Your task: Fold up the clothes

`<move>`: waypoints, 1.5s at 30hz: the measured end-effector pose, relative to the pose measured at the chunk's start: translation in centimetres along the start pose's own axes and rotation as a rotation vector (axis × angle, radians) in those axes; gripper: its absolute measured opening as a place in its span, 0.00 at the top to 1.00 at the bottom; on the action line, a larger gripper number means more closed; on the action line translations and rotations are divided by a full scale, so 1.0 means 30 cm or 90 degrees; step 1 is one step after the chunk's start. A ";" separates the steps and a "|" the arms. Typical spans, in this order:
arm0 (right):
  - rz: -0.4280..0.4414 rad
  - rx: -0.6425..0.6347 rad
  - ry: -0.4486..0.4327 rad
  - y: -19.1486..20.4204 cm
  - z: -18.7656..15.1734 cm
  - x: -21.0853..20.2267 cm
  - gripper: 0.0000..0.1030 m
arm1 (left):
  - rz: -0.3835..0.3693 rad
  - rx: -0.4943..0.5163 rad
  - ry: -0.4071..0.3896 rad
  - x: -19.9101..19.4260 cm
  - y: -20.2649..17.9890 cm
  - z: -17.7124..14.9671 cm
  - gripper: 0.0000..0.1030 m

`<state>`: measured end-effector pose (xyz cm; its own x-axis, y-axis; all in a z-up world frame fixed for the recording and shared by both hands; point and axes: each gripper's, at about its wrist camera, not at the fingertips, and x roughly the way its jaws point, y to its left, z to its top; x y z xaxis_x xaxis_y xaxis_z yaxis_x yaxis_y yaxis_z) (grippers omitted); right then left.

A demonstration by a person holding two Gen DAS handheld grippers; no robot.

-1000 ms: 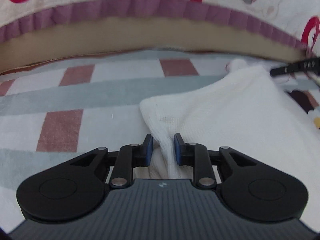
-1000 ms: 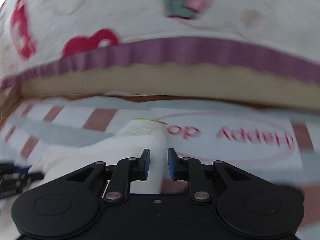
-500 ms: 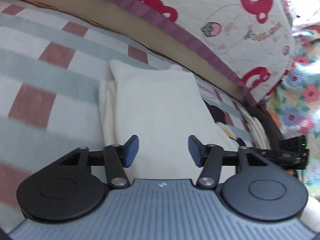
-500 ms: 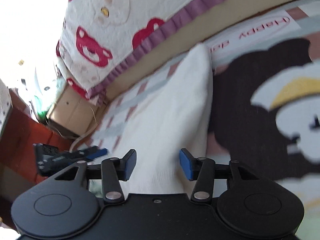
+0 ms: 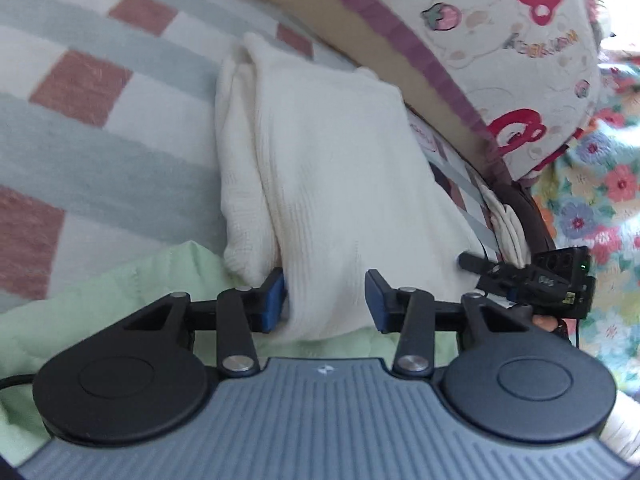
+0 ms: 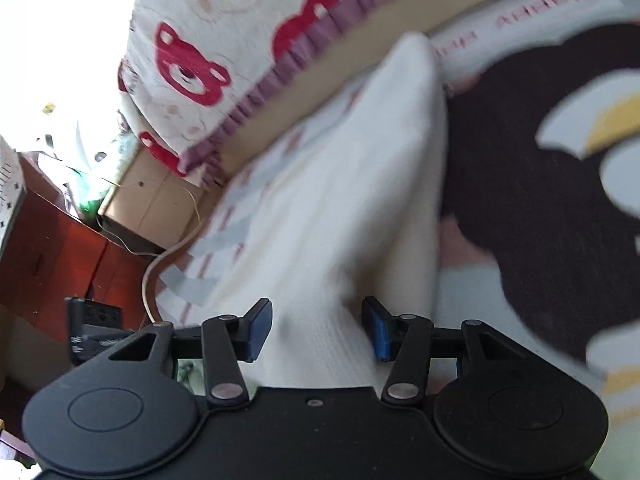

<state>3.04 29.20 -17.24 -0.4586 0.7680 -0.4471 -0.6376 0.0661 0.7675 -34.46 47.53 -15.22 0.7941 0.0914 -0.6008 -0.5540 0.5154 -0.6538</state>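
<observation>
A folded white garment (image 5: 332,168) lies on a bed, on a checked blanket (image 5: 92,92) of red, grey-green and white. Its long axis runs away from both grippers toward a bolster (image 5: 492,20) printed with red bears. The far end comes to a blunt corner just short of the bolster's purple frill, and the near end lies between the fingers of both tools. A second layer of the cloth shows along its left edge in the left wrist view.

The left gripper (image 5: 326,294) has its jaws wide, one blue pad on either side of the garment's near edge, not pinching it. The right gripper (image 6: 316,328) likewise stands with jaws wide apart, the white cloth between them. The picture is too blurred to tell whether either pad touches.

A pale green cloth (image 5: 120,284) lies under the garment's near end. To the right of the garment the blanket carries a dark cartoon print (image 6: 540,184).
</observation>
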 end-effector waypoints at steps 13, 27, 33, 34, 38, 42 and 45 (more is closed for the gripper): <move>0.047 -0.018 0.020 0.052 -0.007 0.022 0.84 | 0.098 0.064 0.018 0.052 -0.061 0.054 0.93; -0.061 -0.070 0.094 0.049 -0.066 0.054 0.83 | 0.164 0.033 0.067 0.018 -0.023 -0.007 0.91; -0.068 -0.081 0.086 0.043 -0.078 0.047 0.84 | 0.207 0.128 0.067 -0.015 -0.076 0.007 0.81; -0.076 -0.097 0.087 0.057 -0.081 0.049 0.84 | 0.217 0.141 0.056 -0.030 -0.084 0.009 0.78; -0.099 -0.142 0.094 0.088 -0.085 0.052 0.84 | 0.242 0.276 -0.032 -0.091 -0.171 0.002 0.78; -0.094 -0.120 0.092 0.076 -0.076 0.043 0.82 | 0.184 0.466 -0.113 -0.103 -0.335 -0.054 0.73; -0.081 -0.070 0.081 0.070 -0.063 0.031 0.83 | 0.138 0.572 -0.088 -0.033 -0.415 -0.122 0.59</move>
<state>0.12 28.84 -16.92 -0.4404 0.6708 -0.5968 -0.7559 0.0816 0.6496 -29.28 37.91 -8.17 0.7507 0.3333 -0.5704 -0.3383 0.9356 0.1014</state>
